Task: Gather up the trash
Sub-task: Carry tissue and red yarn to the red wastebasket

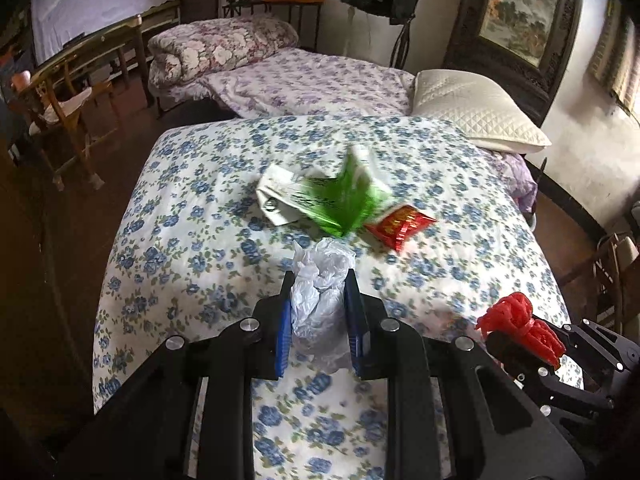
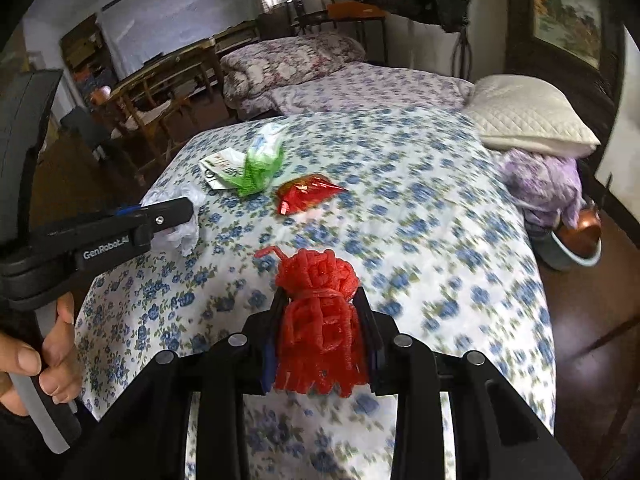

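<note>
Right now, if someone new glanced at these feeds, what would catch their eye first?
Probably the red mesh clamped in the right claw, bright against the blue-flowered bedspread. Next, the crumpled clear bag gripped in the left claw. Beyond both, mid-bed, lie a green wrapper, a red packet to its right and a white wrapper to its left.

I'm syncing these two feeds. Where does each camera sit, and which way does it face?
Left wrist: on the left gripper, looking down its fingers over the bed; it clamps a white plastic bag.
Right wrist: on the right gripper, same direction; it clamps red mesh netting; a hand shows.
Shared: bed, green wrapper, red packet.
</note>
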`<control>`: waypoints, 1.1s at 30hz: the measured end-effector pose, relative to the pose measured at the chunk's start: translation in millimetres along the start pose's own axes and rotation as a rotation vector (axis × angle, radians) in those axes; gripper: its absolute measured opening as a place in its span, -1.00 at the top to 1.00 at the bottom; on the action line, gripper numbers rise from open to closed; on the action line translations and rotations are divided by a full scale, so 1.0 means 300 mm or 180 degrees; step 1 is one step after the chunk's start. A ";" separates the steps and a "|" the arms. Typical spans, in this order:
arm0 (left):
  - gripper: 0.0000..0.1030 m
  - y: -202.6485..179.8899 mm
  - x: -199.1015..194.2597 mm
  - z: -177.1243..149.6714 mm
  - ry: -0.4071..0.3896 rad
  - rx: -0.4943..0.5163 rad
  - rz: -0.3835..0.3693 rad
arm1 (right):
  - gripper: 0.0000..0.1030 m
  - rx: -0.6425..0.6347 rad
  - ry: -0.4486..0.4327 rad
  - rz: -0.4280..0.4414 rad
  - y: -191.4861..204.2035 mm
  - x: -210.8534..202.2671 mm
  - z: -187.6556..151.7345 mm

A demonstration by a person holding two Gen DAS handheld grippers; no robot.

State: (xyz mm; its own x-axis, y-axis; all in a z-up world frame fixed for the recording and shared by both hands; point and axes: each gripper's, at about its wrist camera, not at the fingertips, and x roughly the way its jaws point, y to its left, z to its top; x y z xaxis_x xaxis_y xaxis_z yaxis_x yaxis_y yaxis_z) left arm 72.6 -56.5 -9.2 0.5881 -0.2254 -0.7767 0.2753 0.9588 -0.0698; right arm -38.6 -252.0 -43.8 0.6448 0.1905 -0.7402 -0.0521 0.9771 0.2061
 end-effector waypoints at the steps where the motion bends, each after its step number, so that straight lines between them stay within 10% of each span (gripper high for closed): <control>1: 0.53 -0.011 -0.008 -0.004 -0.0011 0.0016 -0.0007 | 0.37 0.0069 -0.0014 -0.0006 -0.020 -0.020 -0.013; 15: 0.53 -0.344 -0.201 -0.148 -0.0103 0.0556 -0.0650 | 0.37 0.0736 -0.0584 -0.0437 -0.418 -0.459 -0.231; 33: 0.52 -1.088 -0.206 -0.394 0.0731 0.1715 -0.1570 | 0.37 0.1566 0.0145 -0.0792 -0.897 -0.512 -0.779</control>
State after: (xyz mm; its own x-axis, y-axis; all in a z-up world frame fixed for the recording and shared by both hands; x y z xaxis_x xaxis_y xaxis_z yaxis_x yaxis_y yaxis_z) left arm -143.6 -335.1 -12.4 0.1443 -0.5073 -0.8496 0.8323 0.5265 -0.1731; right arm -301.7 -522.2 -135.2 0.5579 -0.0260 -0.8295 0.4673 0.8359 0.2881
